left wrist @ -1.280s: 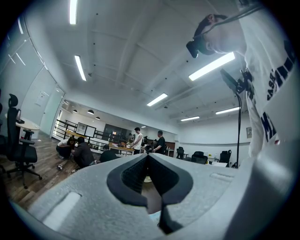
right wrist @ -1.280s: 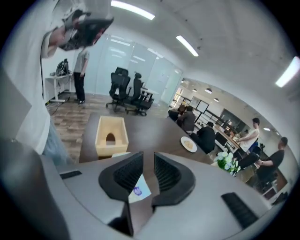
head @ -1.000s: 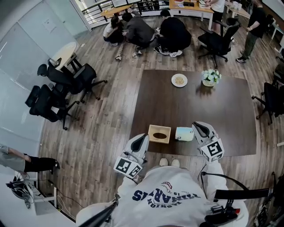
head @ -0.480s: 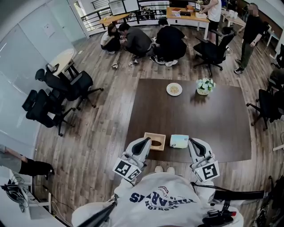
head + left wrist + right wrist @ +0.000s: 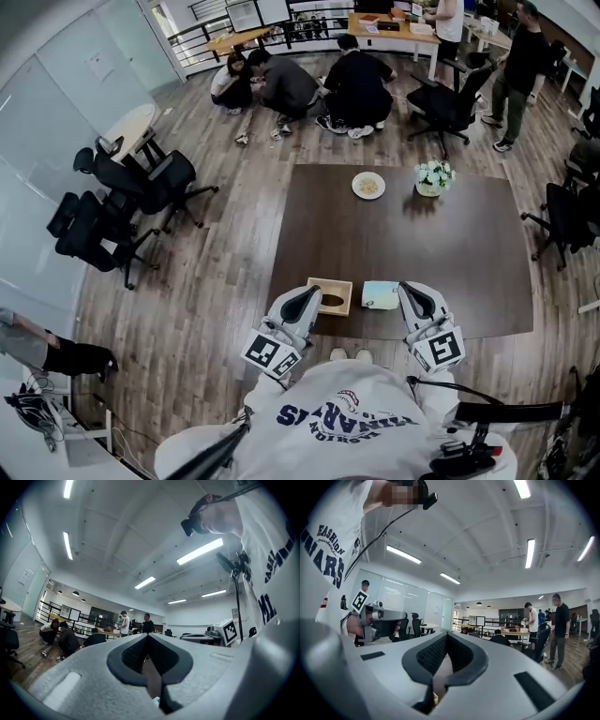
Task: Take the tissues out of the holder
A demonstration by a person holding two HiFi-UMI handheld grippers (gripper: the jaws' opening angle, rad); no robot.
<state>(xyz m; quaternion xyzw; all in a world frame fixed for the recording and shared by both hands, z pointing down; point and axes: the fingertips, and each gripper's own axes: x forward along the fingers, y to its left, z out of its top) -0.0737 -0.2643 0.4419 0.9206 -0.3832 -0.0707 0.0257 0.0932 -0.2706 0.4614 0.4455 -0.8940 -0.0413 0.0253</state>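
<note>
In the head view a wooden tissue holder (image 5: 331,297) with an oval slot sits near the front edge of the dark table (image 5: 422,244). A pale blue-white pack of tissues (image 5: 381,294) lies on the table just right of it, outside the holder. My left gripper (image 5: 302,300) hovers at the holder's near left corner. Just right of the pack is my right gripper (image 5: 413,294). Both gripper views tilt up toward the ceiling. The left gripper (image 5: 149,637) and the right gripper (image 5: 446,635) each have their jaws shut with nothing between them.
A plate (image 5: 367,186) and a small flower pot (image 5: 431,178) stand at the table's far side. Black office chairs (image 5: 131,187) cluster at the left, another chair (image 5: 562,220) at the right. Several people crouch or stand beyond the table (image 5: 319,84).
My right gripper has drawn back from beside the tissue pack toward the table's front edge. The pack stays lying beside the holder. The left gripper has hardly moved.
</note>
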